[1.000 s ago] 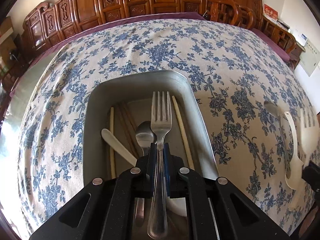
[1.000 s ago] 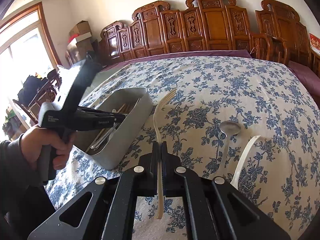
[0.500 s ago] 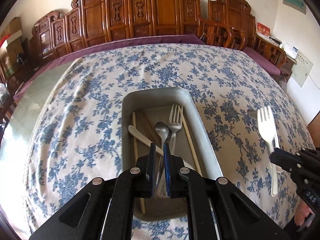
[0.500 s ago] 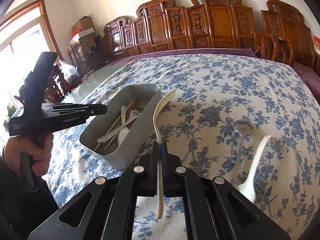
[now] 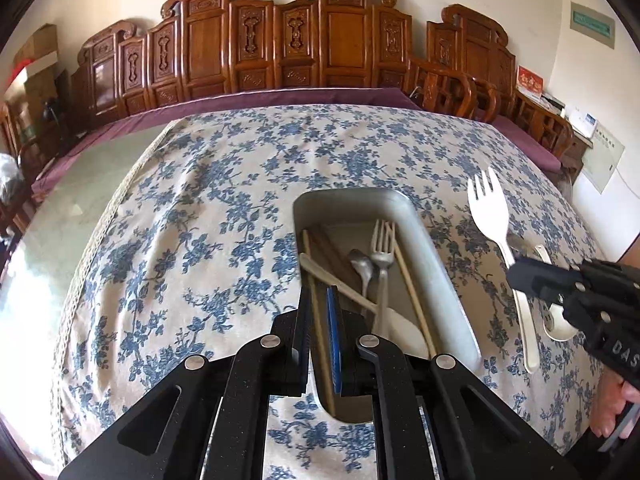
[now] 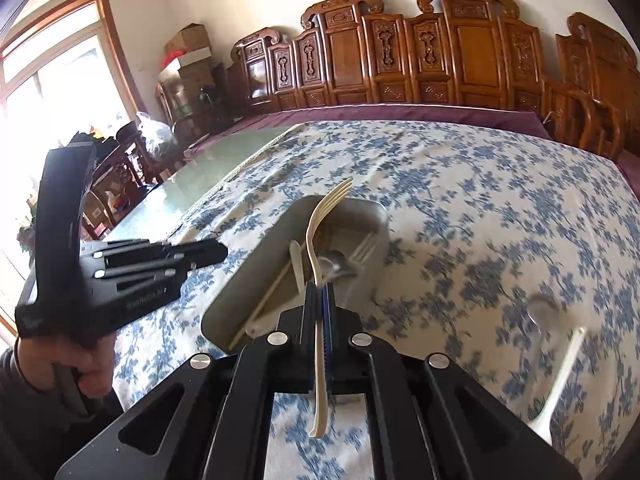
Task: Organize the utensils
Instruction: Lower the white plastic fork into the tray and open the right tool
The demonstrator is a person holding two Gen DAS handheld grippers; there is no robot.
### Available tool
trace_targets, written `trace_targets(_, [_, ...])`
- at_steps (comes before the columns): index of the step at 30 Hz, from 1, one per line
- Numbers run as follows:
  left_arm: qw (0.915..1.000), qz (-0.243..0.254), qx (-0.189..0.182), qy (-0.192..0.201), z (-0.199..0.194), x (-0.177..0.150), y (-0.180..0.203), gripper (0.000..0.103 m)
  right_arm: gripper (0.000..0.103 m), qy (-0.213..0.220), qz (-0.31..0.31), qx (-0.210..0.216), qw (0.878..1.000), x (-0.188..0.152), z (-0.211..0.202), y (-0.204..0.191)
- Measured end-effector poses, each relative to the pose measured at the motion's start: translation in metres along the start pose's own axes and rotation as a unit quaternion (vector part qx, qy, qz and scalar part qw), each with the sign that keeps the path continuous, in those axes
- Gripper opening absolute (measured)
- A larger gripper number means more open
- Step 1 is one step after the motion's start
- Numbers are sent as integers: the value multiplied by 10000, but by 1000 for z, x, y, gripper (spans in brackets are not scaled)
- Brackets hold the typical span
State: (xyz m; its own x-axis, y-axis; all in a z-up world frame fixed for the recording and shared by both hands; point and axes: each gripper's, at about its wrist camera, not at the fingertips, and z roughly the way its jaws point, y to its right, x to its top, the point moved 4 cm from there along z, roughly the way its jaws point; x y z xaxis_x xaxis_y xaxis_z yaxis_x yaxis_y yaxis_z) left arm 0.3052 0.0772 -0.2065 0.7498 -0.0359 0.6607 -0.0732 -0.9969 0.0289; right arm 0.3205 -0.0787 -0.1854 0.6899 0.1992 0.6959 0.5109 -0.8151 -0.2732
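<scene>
Above the gray tray, the right gripper grips a plastic fork — the left gripper hovers beside it, jaws parted, empty.

In the right wrist view, the metal spoon right of the jaws is smeared by blur. Behind the left gripper's fingers, the tray's near end and the chopsticks' lower lengths are hidden
</scene>
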Motion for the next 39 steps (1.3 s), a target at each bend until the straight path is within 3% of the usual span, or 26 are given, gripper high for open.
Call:
trace_targets(10, [9999,-149,41,8,0,-2,-29,7,4,-269,355,227,9988,29,51,-12])
trace_targets(24, [9995,-314,70,60,-7,-2,-51,7,4,-788,784,9,9938,18,116,-20])
trace_targets(33, [9995,-291,23,89,-9,-1,-48,7,8,-695,748,161,9946,25,114,-25])
trace_targets(39, [9995,-241,-98,156,-14,-1,-35,7,8,-446,478,1,9979,25,77,-15])
